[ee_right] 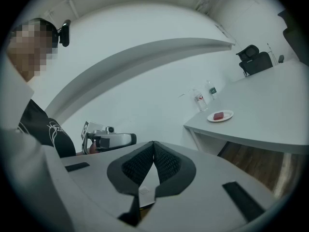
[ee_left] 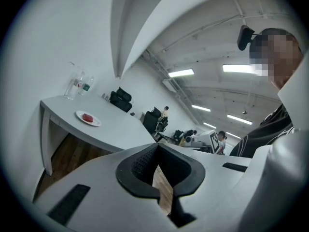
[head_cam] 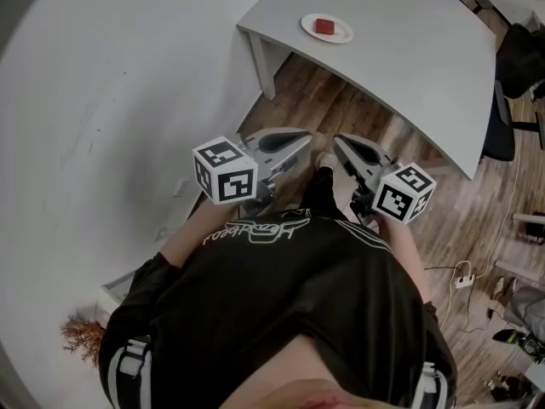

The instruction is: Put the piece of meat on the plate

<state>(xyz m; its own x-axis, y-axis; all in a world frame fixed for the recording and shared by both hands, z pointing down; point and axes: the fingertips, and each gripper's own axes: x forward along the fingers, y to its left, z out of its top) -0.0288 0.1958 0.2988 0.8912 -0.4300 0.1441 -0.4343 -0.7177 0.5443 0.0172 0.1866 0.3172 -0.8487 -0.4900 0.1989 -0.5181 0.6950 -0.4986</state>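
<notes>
Foreground: left tongs [head_cam: 300,139] and right tongs [head_cam: 341,143], each fully closed on nothing, tips side by side above wood floor [head_cam: 341,109]. Middle: open floor runs to the curved front edge of the desk [head_cam: 409,49]; a wall [head_cam: 128,83] bounds the left. Background: meat [head_cam: 324,26] on the plate [head_cam: 306,25], near the desk's wall-side end.

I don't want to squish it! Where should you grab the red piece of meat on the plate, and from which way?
Probably from above, jaws closing on two opposite sides of the meat. It looks like a small blocky chunk lying flat in the middle of the plate, with bare plate around it for the jaws. Which sides are best is too small to tell.
</notes>
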